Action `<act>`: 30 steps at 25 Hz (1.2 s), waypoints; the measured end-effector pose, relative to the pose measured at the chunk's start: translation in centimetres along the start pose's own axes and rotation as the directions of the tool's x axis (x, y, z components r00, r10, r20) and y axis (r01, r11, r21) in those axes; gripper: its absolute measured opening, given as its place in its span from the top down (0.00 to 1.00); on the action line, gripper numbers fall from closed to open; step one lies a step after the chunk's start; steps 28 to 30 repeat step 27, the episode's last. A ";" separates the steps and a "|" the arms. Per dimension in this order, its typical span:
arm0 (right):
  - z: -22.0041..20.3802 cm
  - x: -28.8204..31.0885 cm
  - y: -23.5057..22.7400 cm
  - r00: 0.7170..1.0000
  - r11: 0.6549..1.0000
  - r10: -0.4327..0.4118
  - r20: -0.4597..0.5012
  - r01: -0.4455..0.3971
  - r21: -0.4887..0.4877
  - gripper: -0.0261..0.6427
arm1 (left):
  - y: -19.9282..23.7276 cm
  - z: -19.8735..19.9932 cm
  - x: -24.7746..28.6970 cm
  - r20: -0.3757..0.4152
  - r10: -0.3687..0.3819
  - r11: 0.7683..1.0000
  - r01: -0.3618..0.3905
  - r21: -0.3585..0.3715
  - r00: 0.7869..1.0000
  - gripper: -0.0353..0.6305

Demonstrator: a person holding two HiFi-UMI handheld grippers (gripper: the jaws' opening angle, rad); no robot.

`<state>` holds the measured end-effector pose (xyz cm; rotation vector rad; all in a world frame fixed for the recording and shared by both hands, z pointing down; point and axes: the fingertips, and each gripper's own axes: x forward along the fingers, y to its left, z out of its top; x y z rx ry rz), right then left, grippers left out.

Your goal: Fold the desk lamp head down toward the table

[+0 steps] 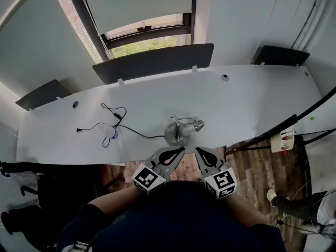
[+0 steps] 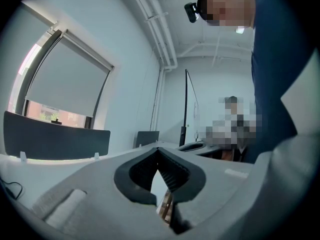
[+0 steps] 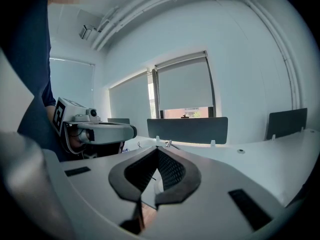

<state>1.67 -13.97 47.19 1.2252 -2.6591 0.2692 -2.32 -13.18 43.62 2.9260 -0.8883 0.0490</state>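
The silver desk lamp [image 1: 181,129] stands on the white table [image 1: 252,101] near its front edge, its head lying low over the round base. My left gripper [image 1: 180,150] hovers just in front of the lamp, jaws shut with nothing between them. My right gripper [image 1: 198,150] is beside it, also shut and empty. Both are off the lamp, at the table's front edge. In the left gripper view the left gripper [image 2: 158,149] shows its pads meeting. In the right gripper view the right gripper [image 3: 157,149] is likewise closed, and the left gripper [image 3: 100,130] shows at the left.
A black cable [image 1: 113,121] and a small white round device [image 1: 109,131] lie left of the lamp. Dark divider panels [image 1: 153,62] line the table's far edge below the window [image 1: 149,41]. Wood floor [image 1: 262,167] lies to the right, where another person's foot [image 1: 272,196] shows.
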 end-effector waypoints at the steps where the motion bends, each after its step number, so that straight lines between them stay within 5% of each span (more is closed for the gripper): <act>1: 0.0 0.0 0.1 1.000 1.000 0.004 0.001 -0.004 -0.002 0.95 | 0.0 0.1 0.0 0.002 0.000 1.000 0.000 0.001 1.000 0.94; 30: 0.3 0.4 0.5 1.000 1.000 0.024 0.007 -0.024 -0.013 0.95 | -0.2 -0.3 -0.3 0.015 0.014 1.000 -0.014 0.002 1.000 0.94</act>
